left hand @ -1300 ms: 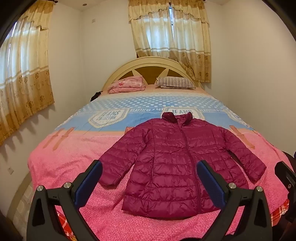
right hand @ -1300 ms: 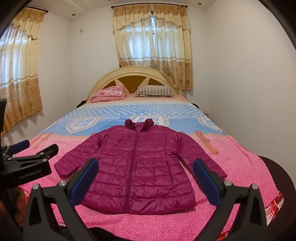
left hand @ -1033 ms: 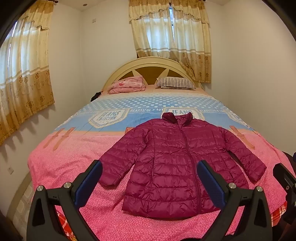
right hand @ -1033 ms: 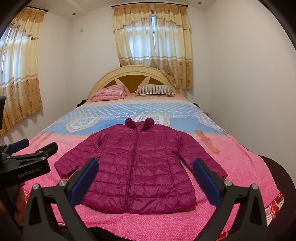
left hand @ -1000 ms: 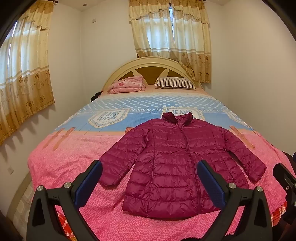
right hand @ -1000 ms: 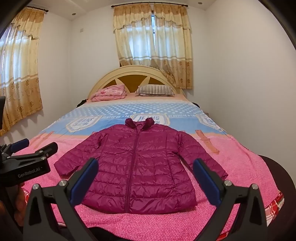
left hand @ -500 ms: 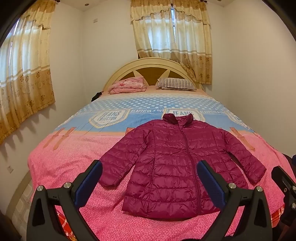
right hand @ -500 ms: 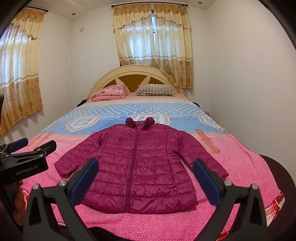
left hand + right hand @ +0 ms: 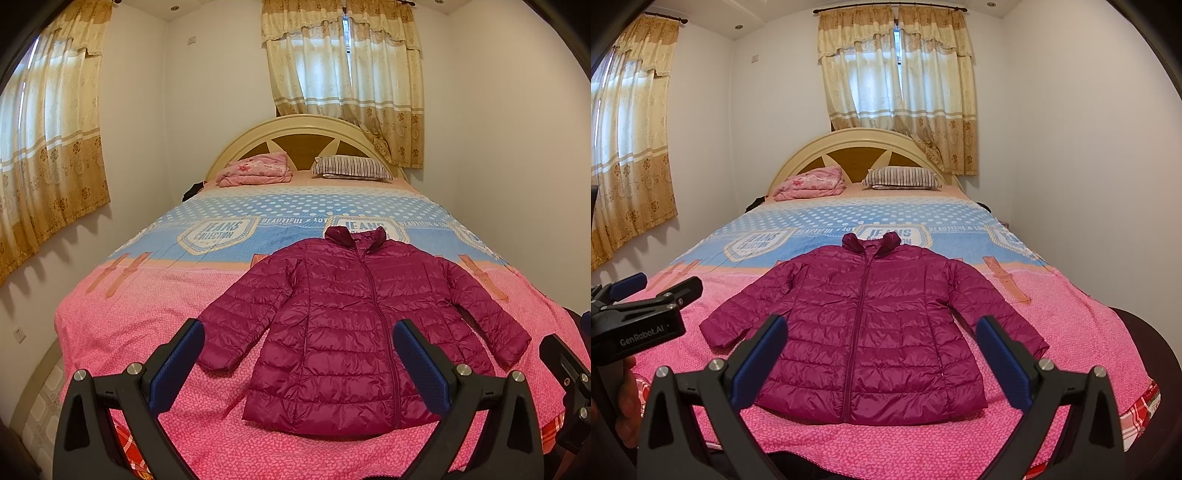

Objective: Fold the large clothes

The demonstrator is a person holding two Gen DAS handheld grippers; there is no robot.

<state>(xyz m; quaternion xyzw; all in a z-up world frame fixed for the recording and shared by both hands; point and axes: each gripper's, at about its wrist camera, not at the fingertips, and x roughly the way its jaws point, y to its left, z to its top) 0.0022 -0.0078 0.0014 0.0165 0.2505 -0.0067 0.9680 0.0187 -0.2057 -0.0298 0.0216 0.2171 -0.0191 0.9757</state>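
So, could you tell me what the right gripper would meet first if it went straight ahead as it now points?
Most likely the jacket: it lies flat on the bed, centred between the open right gripper fingers. Depth is unclear, so the gripper might pass over it.

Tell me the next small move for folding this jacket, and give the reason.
Probably bring the left tool down to the cuff of the nearer sleeve and close on it. The purple jacket lies flat and zipped on the bed with both sleeves spread out, and both tools, the right tool too, are open, hold nothing and hang short of it.
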